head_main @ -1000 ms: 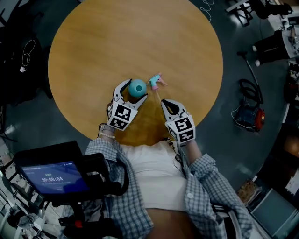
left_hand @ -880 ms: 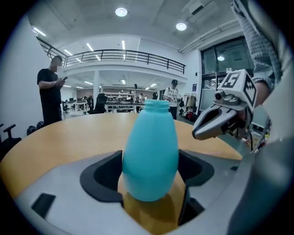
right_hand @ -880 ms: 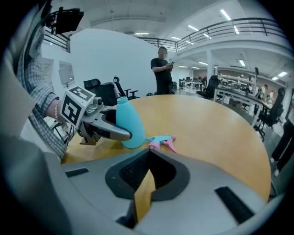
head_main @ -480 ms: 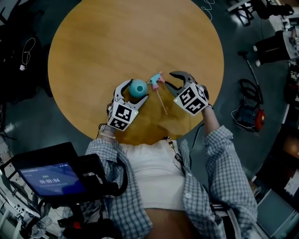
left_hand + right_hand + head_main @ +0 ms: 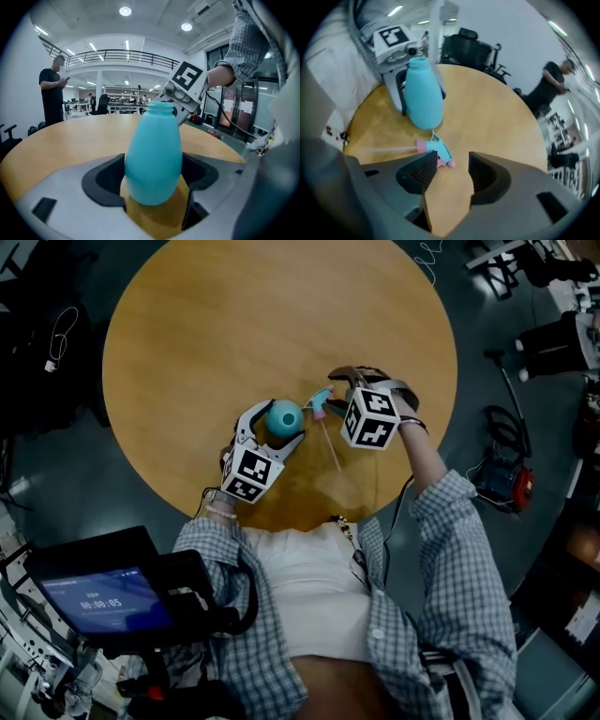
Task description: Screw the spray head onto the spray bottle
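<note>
Head view first: the teal spray bottle (image 5: 282, 416) stands upright on the round wooden table (image 5: 234, 315), just below the frame's centre and towards the table's near edge. Its open neck points up. Left gripper view shows it plainly: the bottle (image 5: 152, 154) fills the middle of the frame, and the left gripper (image 5: 153, 165) has both dark pads pressed against its rounded sides, clamped on.

Just to the bottle's right lies the spray head (image 5: 322, 404), teal and pink, on its side on the tabletop. Its thin pale dip tube (image 5: 330, 448) trails down-frame towards the person.

Over to the right gripper (image 5: 337, 395), tipped steeply down just right of the spray head. Right gripper view tells the story: its jaws have just been opening and now stand wide apart around bare tabletop, gripping nothing. The spray head (image 5: 438, 150) sits just beyond the left-hand jaw's tip, not between the pads, with the bottle (image 5: 423, 101) above it in the frame.

Farther out, a person in dark clothes (image 5: 51, 93) stands at the left of the left gripper view, and a small lit screen (image 5: 112, 601) glows at the lower left of the head view.
</note>
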A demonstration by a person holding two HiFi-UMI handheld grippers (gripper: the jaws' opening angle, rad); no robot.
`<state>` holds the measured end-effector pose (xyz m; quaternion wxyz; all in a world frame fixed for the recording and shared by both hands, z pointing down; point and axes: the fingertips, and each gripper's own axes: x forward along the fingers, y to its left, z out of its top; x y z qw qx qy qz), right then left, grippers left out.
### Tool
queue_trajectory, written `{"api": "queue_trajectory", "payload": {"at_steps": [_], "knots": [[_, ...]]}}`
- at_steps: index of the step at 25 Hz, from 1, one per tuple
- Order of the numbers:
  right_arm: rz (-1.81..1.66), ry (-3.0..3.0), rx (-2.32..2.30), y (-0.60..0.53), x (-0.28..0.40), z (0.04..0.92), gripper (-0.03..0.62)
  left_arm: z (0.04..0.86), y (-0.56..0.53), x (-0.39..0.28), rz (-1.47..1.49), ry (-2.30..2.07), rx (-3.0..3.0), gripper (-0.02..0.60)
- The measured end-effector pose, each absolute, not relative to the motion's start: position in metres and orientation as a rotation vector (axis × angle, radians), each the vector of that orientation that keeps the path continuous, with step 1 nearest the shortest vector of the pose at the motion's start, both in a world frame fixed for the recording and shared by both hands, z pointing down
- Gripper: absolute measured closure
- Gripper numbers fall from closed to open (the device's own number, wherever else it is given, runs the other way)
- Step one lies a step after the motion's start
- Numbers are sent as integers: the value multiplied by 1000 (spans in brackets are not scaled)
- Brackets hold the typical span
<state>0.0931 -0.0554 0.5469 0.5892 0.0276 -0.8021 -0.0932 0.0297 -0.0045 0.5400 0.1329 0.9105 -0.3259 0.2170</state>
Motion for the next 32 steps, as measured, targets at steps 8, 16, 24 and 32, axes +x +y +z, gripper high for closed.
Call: {"api": "queue_trajectory", "payload": {"at_steps": [8,16,24,32], "knots": [[-499,-1609,-343,-37,96,575,393,538,-4,31,624,-944,2639,198],[-402,-1540,-519,-28,95,586,433,536,-3,33,624,-941,2643,198],[-317,-1722,-296,-34,96,563,503,536,-3,34,621,-934,2647,198],[-393,-1767,-99,-41,110,548,508,543,-10,33,619,-930,2637,198]]}}
